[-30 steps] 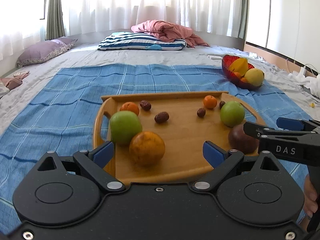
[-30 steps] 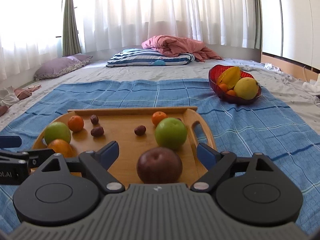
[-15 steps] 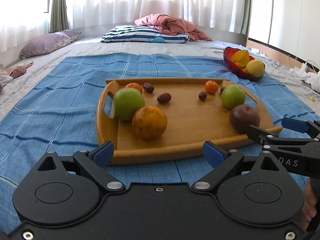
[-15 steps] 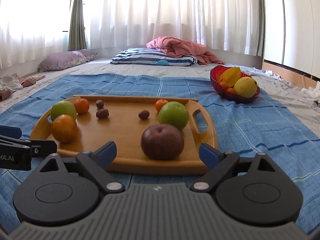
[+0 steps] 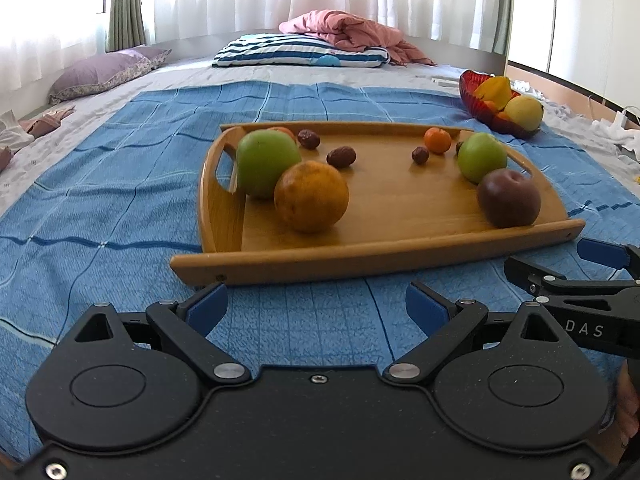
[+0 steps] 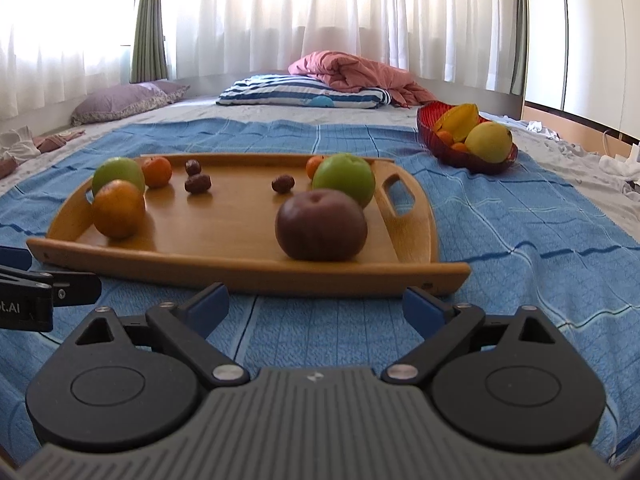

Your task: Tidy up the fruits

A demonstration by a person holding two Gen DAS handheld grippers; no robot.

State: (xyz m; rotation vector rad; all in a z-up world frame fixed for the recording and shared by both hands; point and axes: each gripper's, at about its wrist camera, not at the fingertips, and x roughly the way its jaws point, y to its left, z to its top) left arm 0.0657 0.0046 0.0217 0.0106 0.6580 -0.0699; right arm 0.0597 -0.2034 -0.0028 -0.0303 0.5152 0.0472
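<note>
Small orange (image 5: 285,131) mostly hidden behind left green apple (image 5: 267,163).

We see a honey-brown wooden tray (image 6: 248,276) on a blue cloth (image 6: 520,232) checked with darker lines. At our eleven o'clock sit a green apple (image 5: 266,168) and an orange (image 5: 311,197); at one o'clock, a dark purple-brown fruit (image 6: 321,231). Beyond lie a red bowl (image 6: 444,148) and a navy-and-white striped pillow (image 6: 296,91).
</note>
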